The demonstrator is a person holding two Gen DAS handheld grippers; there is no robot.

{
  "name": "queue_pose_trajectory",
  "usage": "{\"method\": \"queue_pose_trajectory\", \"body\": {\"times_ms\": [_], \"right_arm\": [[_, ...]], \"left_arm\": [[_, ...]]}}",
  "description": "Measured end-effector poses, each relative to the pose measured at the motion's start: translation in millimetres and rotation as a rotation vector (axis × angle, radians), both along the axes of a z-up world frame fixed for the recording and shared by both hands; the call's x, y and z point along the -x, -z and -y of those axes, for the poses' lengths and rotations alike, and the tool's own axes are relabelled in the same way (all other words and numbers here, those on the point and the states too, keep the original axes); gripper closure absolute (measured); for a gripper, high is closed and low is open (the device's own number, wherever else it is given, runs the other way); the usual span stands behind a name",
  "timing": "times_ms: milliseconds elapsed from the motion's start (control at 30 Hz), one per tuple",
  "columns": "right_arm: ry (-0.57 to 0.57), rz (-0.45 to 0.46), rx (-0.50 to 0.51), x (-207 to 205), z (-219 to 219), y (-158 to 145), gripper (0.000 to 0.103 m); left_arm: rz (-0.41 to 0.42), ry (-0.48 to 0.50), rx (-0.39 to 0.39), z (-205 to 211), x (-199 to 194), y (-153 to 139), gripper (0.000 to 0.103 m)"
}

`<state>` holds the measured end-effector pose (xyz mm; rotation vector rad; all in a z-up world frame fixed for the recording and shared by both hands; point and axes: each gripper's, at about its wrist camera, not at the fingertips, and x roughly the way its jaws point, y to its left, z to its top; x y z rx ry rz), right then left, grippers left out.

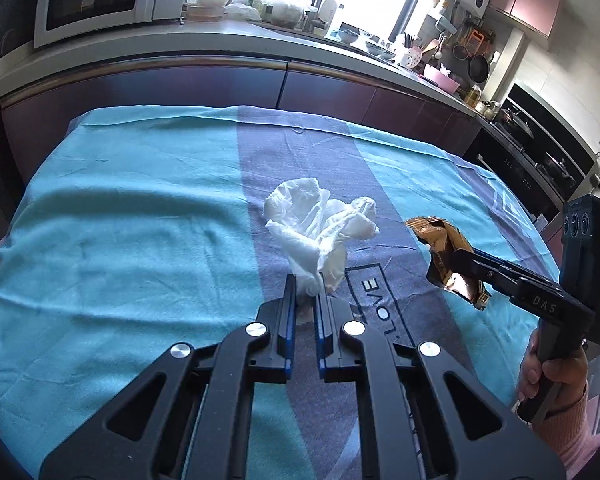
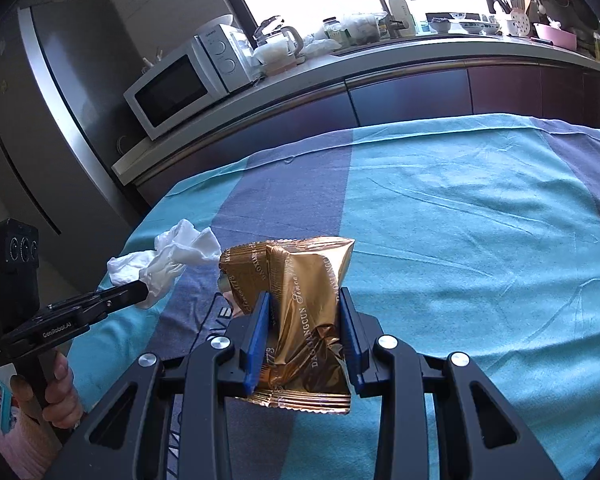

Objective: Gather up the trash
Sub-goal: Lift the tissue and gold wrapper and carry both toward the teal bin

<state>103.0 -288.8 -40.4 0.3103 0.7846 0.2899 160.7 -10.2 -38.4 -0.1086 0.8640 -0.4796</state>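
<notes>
— What's nearest your lens?

— On my left feed, the left gripper (image 1: 305, 286): black linkage arms, silver rivets, blue-edged pads drawn almost together on the twisted tail of a crumpled white tissue (image 1: 320, 226). The rest of the tissue billows soft and wrinkled beyond the tips, over the tablecloth (image 1: 120, 208).

— And your other side?

— The right gripper (image 2: 304, 308) has its pads pressed in on both sides of a gold foil wrapper (image 2: 304, 312), part closed around it. The wrapper is glossy and creased, with a crimped zigzag seam at its near end and printed lettering. I see it held above the cloth, just right of the tissue.

— What's the cloth like?

— Woven, lightly rumpled, teal with broad grey-purple bands and "LOVE" printed in a box. At the far side runs a dark cabinet front under a pale counter (image 2: 380, 60), with a white microwave (image 2: 180, 88) at its left end.
</notes>
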Motion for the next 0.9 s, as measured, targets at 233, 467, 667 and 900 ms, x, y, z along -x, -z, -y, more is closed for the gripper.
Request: {"method": "queue_pose_trajectory", "body": {"times_ms": [233, 467, 667, 900], "right_arm": [[-0.051, 0.024, -0.013, 2, -22, -7, 0.071], [-0.112, 0.033, -0.021, 5, -49, -10, 0.071], [-0.159, 0.036, -0.025, 5, -70, -11, 0.071], [-0.206, 0.037, -0.024, 5, -91, -12, 0.071]], "left_arm": [[0.021, -0.049, -0.006, -33, 19, -5, 0.095], [0.023, -0.099, -0.005, -63, 38, -7, 0.095], [0.028, -0.142, -0.008, -86, 47, -7, 0.095], [0.027, -0.177, -0.016, -105, 56, -5, 0.095]]}}
